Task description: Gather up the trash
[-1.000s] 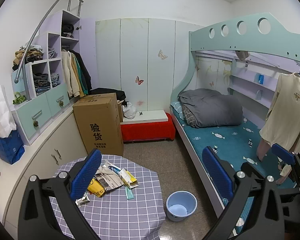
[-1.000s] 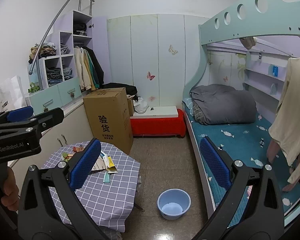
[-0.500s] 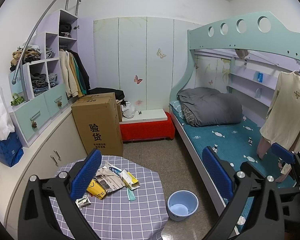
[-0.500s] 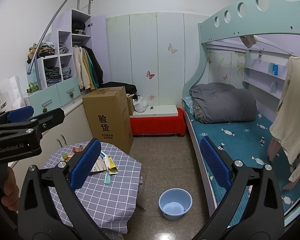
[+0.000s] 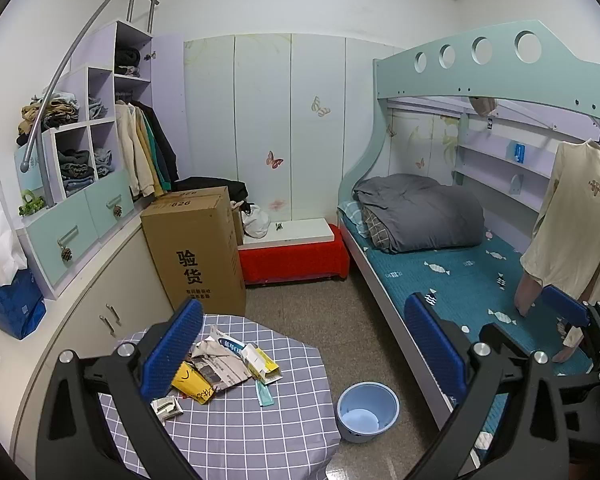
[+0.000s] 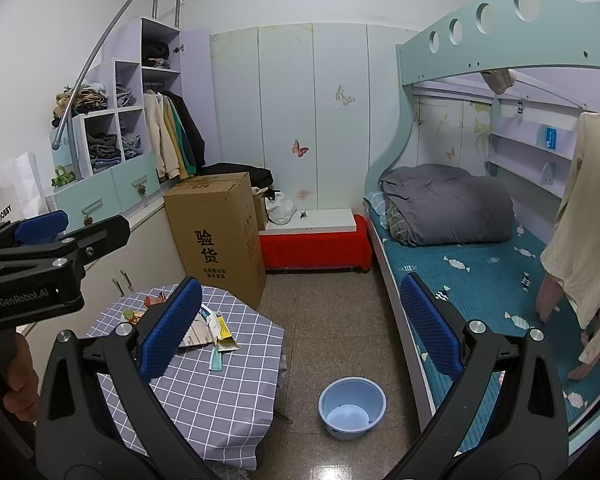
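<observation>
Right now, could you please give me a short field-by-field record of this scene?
setting: bedroom with bunk bed
table: checked cloth
trash: papers and wrappers piled on the table
bin: blue bucket, on floor beside the table, seemingly empty
left gripper: open, holding nothing
right gripper: open, holding nothing
progress: nothing collected yet

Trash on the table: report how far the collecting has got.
Done: nothing visible; the blue bucket on the floor looks empty. In hand: nothing; left claw and right claw are both open above the table. Left: the paper scraps and wrappers lying on the cloth.
</observation>
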A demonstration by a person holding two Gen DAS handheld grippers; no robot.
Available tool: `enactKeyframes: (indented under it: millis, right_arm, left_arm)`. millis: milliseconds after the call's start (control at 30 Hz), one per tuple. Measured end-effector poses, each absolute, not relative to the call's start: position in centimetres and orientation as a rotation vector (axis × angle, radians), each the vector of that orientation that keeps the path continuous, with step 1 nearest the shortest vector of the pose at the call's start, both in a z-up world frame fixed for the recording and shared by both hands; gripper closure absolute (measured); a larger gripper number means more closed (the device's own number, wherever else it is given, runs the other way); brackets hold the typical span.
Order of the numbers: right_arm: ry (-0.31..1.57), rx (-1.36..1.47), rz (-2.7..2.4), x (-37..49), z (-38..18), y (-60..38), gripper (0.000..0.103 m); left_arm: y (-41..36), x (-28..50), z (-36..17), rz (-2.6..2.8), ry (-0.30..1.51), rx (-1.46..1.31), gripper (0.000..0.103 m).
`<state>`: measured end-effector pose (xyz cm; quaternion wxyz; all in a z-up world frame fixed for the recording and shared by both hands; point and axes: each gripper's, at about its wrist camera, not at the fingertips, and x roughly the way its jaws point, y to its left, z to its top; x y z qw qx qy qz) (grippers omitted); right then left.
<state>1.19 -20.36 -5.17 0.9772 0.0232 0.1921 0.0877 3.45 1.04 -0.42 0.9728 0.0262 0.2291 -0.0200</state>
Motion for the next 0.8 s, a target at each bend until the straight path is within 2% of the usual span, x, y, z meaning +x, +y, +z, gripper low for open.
enactKeyframes:
  millis: [800]
  right_arm:
    - [0.395,0.049,0.173,1.78,-5.41,-20.37,0.006]
  left_arm:
    - [1.18,3.68,-0.66,-0.042,0.464,0.052,0.004]
